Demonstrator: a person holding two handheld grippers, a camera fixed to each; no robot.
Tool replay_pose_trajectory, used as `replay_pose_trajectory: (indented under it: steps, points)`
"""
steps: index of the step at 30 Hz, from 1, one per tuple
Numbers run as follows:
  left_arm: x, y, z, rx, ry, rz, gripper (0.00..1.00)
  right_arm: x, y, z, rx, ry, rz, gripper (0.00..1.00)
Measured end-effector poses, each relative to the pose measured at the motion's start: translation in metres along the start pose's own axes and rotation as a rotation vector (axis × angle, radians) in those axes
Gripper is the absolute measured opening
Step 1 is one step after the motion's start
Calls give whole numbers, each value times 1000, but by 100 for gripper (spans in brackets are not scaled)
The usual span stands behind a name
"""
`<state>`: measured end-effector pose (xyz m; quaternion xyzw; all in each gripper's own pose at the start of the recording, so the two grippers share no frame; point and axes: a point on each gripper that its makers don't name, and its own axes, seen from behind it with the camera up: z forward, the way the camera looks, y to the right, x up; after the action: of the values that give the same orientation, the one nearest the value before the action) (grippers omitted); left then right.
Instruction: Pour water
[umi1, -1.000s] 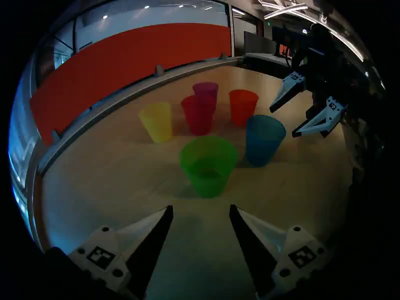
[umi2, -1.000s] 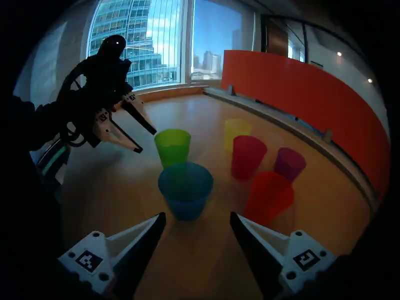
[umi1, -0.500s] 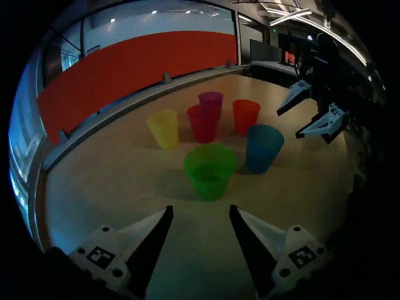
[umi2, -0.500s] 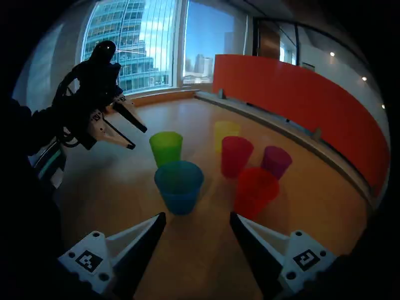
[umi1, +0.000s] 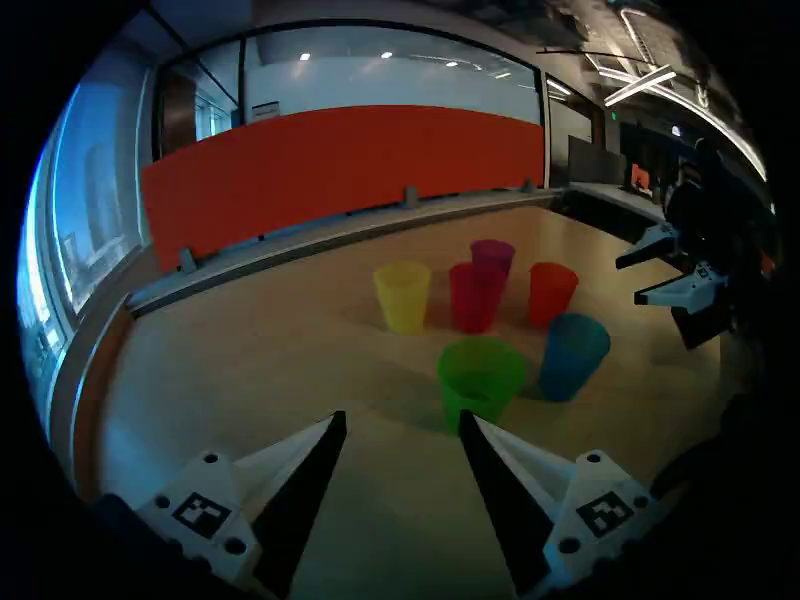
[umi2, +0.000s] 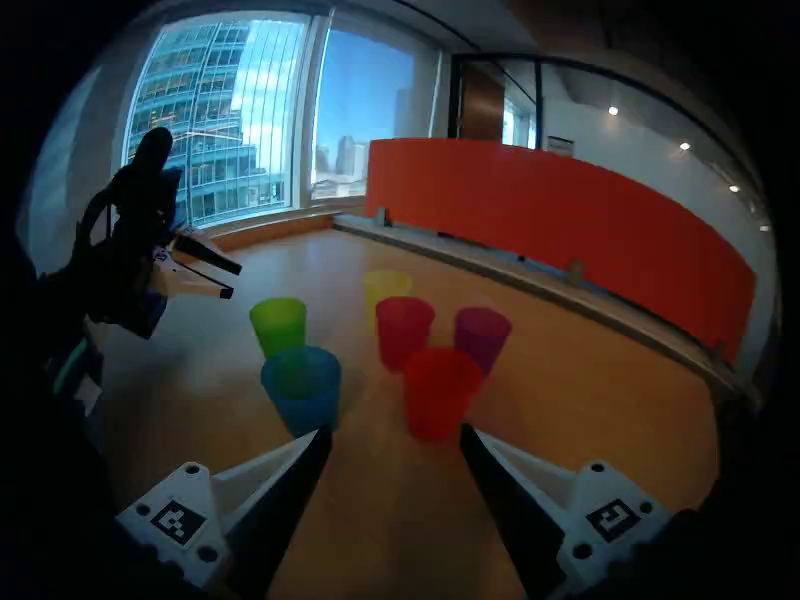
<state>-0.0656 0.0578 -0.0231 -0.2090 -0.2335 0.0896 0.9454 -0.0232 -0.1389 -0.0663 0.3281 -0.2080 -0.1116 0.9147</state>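
Note:
Six plastic cups stand close together on a wooden table (umi1: 250, 380). In the left gripper view the green cup (umi1: 480, 378) is nearest, just beyond my open left gripper (umi1: 400, 420). Past it are the blue cup (umi1: 573, 355), yellow cup (umi1: 402, 296), red cup (umi1: 472, 297), purple cup (umi1: 492, 255) and orange cup (umi1: 552, 293). In the right gripper view my open right gripper (umi2: 395, 432) faces the blue cup (umi2: 301, 386) and orange cup (umi2: 438, 390). Behind them are the green cup (umi2: 279, 325), yellow cup (umi2: 386, 288), red cup (umi2: 403, 330) and purple cup (umi2: 482, 335). Both grippers hold nothing.
A long orange panel (umi1: 340, 165) runs along the table's far edge. Large windows (umi2: 230, 120) lie beyond the table. The right gripper (umi1: 665, 275) hovers at the right of the cups, and the left gripper (umi2: 205, 278), held by a dark-sleeved hand, hovers at their left.
Both grippers have drawn back from the cups, which now look smaller and farther off. Each view has swung sideways. The jaws stayed open and no cup moved.

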Motion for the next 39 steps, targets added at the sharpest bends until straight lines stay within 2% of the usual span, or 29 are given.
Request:
replay_pose_trajectory:
  steps: [6,13,21,27,33,39]
  points:
    - [13,-17,-8,75,73,-49,83,13,19,-11,-94,66,38,99]
    - [33,-28,-18,142,171,-80,83,24,44,-20,-215,134,85,99]
    - [50,-33,-25,201,262,-113,83,35,59,-26,-303,211,140,99]
    - [58,-32,-28,217,307,-134,83,46,83,-36,-388,270,176,99]
    - [65,-40,-33,250,350,-156,83,59,105,-49,-465,342,237,99]
    - [74,-48,-39,297,394,-158,83,74,113,-62,-512,408,245,99]
